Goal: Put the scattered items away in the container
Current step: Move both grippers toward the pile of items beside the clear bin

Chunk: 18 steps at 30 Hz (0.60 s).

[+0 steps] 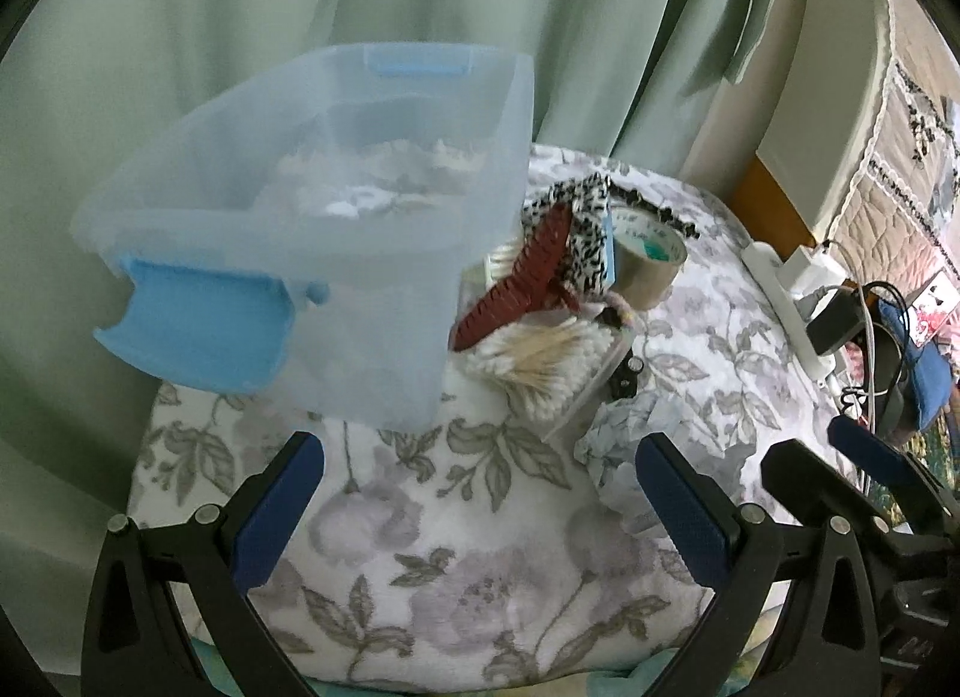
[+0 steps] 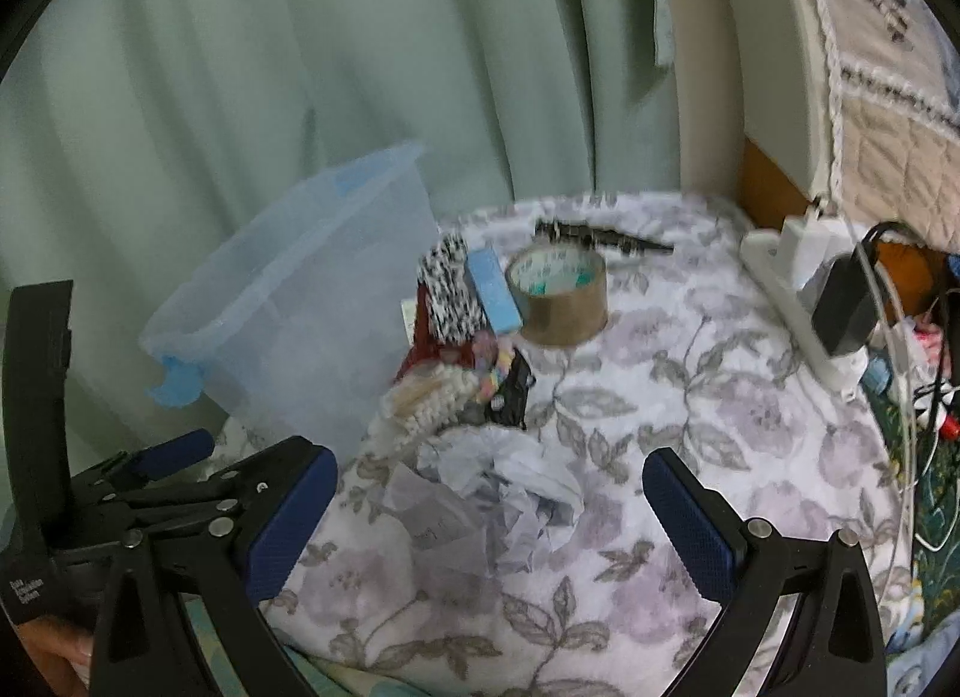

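Surface: round desk under a floral cloth (image 2: 690, 361), in front of a green curtain (image 1: 210, 25).
Container: translucent plastic bin (image 1: 336, 199) with blue latches, at the left edge of the desk; pale contents inside, too blurred to identify.
Scattered items: clustered just right of the bin: red hair claw (image 1: 522, 271), black-and-white patterned item (image 1: 585, 229), box of cotton swabs (image 1: 540, 364), small blue box (image 2: 492, 289), roll of brown tape (image 2: 558, 295). Black hair clip (image 2: 600, 238) lies behind the tape.
Crumpled paper: (image 2: 510, 481) nearest the fingers, in front of the cluster.
Left gripper: (image 1: 480, 508) fingers fully apart, nothing between them, above bare cloth.
Right gripper: (image 2: 492, 523) fingers fully apart, above the crumpled paper, not gripping it.
Periphery: white power strip (image 2: 798, 301) at the right edge of the desk.
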Tool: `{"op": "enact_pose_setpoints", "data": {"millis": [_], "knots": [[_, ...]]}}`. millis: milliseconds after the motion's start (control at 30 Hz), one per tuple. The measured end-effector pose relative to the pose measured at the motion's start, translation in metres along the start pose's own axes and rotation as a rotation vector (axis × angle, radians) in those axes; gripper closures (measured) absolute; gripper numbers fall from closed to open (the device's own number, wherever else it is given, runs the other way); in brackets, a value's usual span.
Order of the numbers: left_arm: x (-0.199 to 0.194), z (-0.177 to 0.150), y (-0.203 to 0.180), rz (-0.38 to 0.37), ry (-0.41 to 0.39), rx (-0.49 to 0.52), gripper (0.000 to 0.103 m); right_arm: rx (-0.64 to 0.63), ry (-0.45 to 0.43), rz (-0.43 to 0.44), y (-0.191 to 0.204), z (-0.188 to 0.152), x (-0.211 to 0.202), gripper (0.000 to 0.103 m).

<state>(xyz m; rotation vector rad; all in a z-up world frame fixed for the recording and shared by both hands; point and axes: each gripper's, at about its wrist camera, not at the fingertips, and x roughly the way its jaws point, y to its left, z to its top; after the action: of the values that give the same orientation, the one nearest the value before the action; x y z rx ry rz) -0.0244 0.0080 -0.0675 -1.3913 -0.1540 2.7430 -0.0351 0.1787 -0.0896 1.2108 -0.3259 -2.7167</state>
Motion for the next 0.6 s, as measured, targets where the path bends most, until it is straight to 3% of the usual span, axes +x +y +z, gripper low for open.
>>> {"op": "enact_pose_setpoints", "data": {"millis": [100, 233, 367, 500, 600], "knots": [[0.012, -0.001, 0.003, 0.021, 0.028, 0.011, 0.000, 0.039, 0.078, 0.029, -0.008, -0.002, 0.016, 0.000], [0.026, -0.006, 0.006, 0.034, 0.075, 0.006, 0.000, 0.047, 0.113, 0.046, -0.013, -0.007, 0.034, 0.000], [0.038, -0.010, 0.012, 0.034, 0.112, -0.034, 0.000, 0.071, 0.135, 0.108, -0.014, -0.009, 0.048, 0.006], [0.050, -0.013, 0.016, 0.035, 0.139, -0.049, 0.003, 0.082, 0.177, 0.120, -0.020, -0.009, 0.066, 0.015], [0.056, -0.015, 0.018, 0.034, 0.164, -0.050, 0.007, 0.082, 0.207, 0.116, -0.024, -0.010, 0.079, 0.016]]}}
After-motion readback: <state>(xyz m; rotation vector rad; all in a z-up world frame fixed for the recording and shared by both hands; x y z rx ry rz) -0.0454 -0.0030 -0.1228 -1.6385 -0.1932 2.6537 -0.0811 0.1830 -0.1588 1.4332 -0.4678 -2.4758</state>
